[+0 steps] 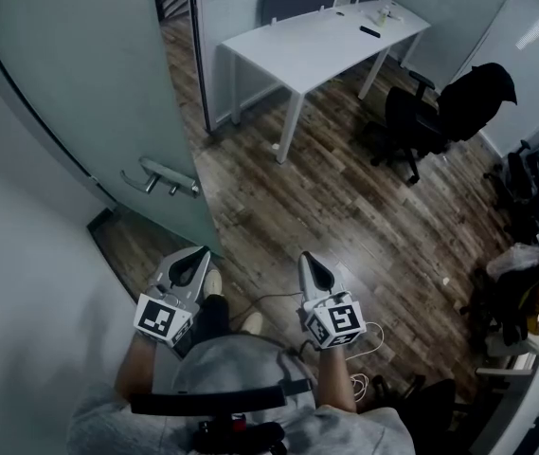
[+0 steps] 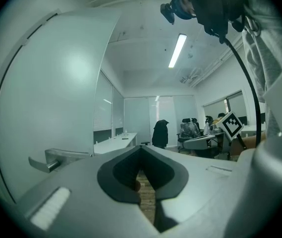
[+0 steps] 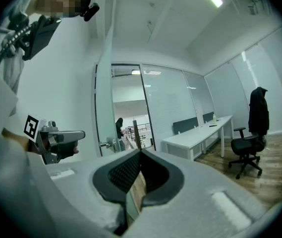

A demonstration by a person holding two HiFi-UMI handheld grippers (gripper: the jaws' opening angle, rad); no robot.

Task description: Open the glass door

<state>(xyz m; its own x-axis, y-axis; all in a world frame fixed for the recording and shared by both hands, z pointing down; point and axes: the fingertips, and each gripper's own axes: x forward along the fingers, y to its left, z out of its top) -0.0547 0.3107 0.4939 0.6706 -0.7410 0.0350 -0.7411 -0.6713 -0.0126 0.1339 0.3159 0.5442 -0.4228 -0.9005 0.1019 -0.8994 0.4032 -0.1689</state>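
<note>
Jaws of left gripper (image 1: pixel 196 254) and right gripper (image 1: pixel 308 258) are closed and empty, near the handle (image 1: pixel 169 176); unheld, the door (image 1: pixel 80 74) may swing back.

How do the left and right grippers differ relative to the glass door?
The left gripper is close beside the glass door, near its handle; the right gripper is farther right, over the floor. The left gripper's view shows the door face; the right gripper's view shows it edge-on. Both are shut and empty.
</note>
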